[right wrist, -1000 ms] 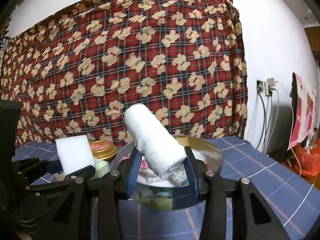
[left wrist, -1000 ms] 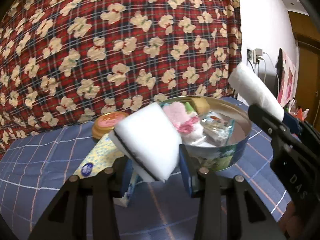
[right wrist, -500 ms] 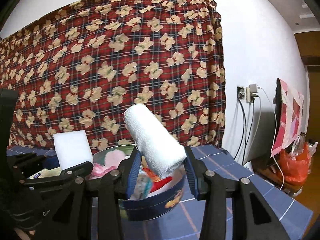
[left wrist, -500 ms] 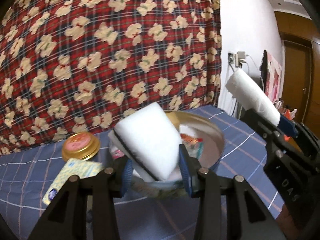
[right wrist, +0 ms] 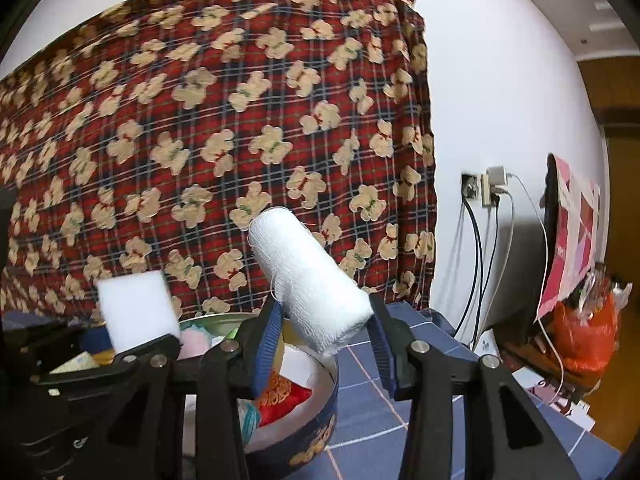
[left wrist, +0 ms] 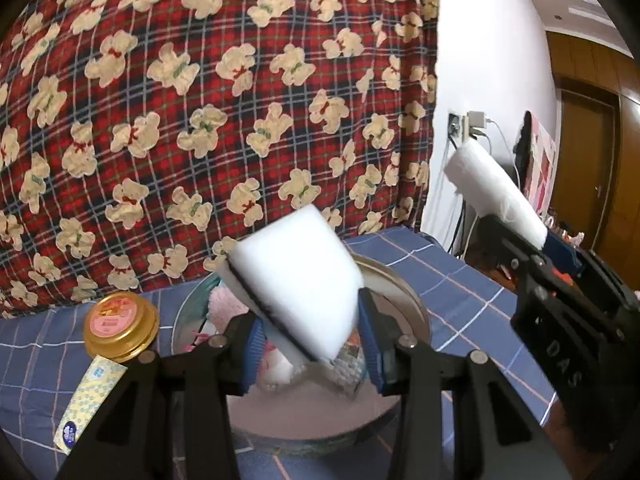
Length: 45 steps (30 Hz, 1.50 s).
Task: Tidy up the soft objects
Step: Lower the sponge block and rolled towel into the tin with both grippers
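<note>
blue cloth [left wrist: 452,280]; left view: gold lid [left wrist: 120,326]; right view: orange bag [right wrist: 582,330]

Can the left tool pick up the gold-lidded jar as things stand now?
Probably not yet. The left tool is shut on the white sponge, so its jaws are full. The gold-lidded jar itself stands uncovered beside the round tin.

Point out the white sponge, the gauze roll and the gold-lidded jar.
white sponge [left wrist: 304,276], left wrist view, its broad white face.
gauze roll [right wrist: 308,280], right wrist view, middle of its wrapped side.
gold-lidded jar [left wrist: 120,320], left wrist view, pink lid label.
</note>
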Each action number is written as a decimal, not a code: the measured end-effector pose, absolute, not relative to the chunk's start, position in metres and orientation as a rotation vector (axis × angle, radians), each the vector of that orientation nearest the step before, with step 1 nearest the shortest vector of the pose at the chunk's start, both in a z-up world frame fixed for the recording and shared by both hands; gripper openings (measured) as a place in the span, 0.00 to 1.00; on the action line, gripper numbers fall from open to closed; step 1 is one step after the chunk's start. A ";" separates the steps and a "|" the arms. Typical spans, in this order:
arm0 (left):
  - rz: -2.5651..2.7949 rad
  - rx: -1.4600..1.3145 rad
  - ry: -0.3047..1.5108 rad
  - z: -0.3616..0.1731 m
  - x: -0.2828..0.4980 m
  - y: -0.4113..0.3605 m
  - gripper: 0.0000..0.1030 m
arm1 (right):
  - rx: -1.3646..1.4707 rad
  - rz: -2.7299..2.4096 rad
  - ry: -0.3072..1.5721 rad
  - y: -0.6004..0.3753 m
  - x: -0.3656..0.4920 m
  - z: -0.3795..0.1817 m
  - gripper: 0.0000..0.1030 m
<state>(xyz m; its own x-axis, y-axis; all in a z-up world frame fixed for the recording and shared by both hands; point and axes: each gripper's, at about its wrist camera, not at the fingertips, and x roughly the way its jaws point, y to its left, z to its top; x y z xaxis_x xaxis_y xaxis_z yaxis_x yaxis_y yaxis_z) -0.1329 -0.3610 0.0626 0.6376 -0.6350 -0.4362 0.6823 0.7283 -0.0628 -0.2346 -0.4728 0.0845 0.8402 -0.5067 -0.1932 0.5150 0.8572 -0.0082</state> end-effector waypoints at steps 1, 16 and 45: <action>-0.750 0.107 0.456 0.062 -0.131 -0.360 0.40 | 0.052 -0.541 0.189 -0.475 -0.234 0.084 0.44; -0.729 0.127 0.487 0.047 -0.110 -0.363 0.40 | 0.021 -0.516 0.211 -0.474 -0.220 0.074 0.44; -0.792 0.070 0.533 0.121 -0.040 -0.416 0.41 | -0.032 -0.468 0.358 -0.533 -0.141 0.161 0.44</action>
